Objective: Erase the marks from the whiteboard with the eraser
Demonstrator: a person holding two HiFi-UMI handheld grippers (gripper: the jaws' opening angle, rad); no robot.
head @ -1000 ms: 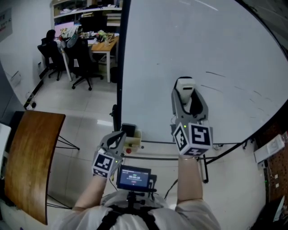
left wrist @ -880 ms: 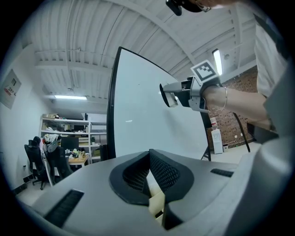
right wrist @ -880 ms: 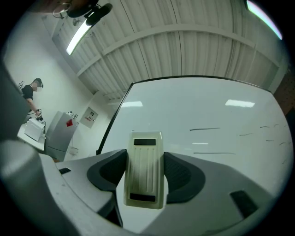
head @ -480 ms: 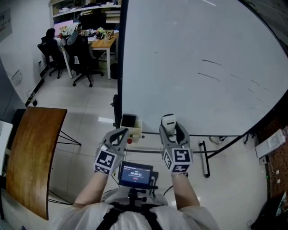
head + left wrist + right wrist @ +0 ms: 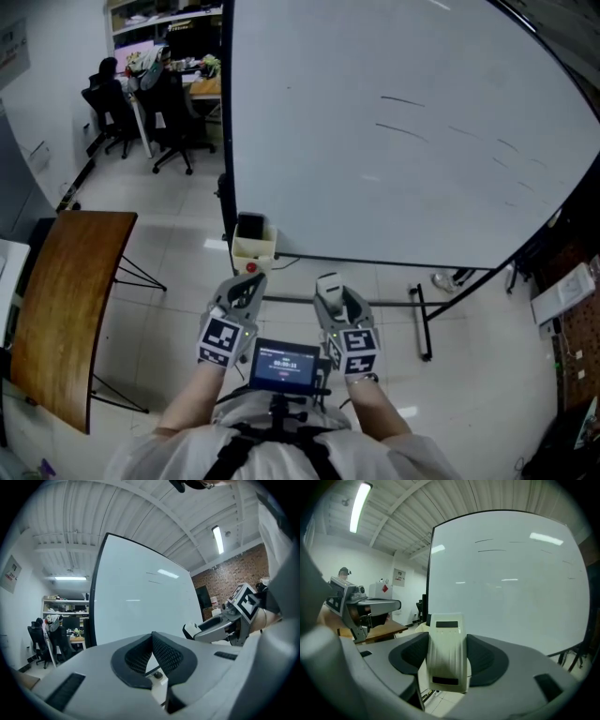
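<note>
Pale tiled office floor, chairs (image 5: pixel 112 98) at far left; the whiteboard (image 5: pixel 394 187) on its stand fills the upper right of the head view. The right gripper (image 5: pixel 336 298) has dropped away from the board within the last second. It was raised against the lower board face, and it now sits low by the person's waist, well apart from the board. It is clamped on the eraser (image 5: pixel 327 282), whose cream body stands upright between the jaws in the right gripper view. The left gripper (image 5: pixel 246 291) is just beside it, jaws pressed together on nothing. The marks (image 5: pixel 403 100) are unerased: two dark strokes high on the board, fainter dashes further right. Judgement: a pause, not the end; the eraser must go back up, and high, to reach those strokes.
</note>
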